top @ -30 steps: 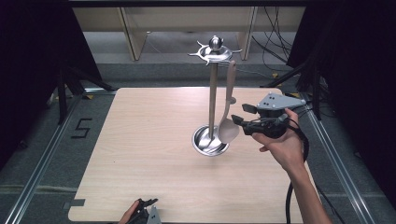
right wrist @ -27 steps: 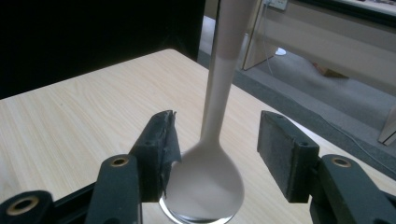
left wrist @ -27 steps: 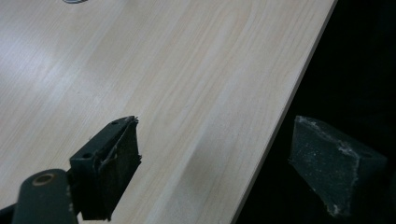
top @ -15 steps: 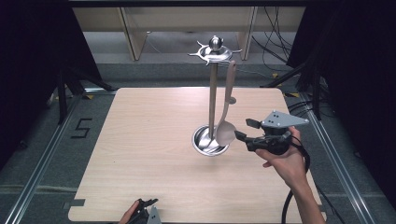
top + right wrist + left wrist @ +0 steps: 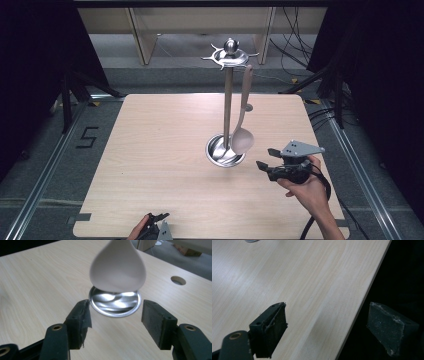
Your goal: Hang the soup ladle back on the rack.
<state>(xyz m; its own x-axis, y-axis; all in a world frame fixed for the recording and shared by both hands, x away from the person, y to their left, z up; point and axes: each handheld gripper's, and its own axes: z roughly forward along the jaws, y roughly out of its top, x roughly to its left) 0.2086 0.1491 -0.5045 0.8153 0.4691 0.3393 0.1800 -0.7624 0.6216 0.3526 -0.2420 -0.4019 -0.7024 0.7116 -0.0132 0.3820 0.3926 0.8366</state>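
Right of the utensil stand (image 5: pixel 227 117), whose hook holds a hanging ladle (image 5: pixel 242 135), the right hand (image 5: pixel 306 187) levels its right gripper (image 5: pixel 262 159), jaws apart and empty, toward the stand's base.

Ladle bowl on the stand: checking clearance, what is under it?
Under the ladle bowl lies the stand's shiny round base on the table. The bowl covers the base's far part and the pole's foot.

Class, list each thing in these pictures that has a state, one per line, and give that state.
Ladle: hanging from the stand's top hook, not gripped.
Utensil stand: upright on the table.
Right gripper: open, holding nothing, pointed at the ladle.
Left gripper: open, holding nothing, over the table's edge.
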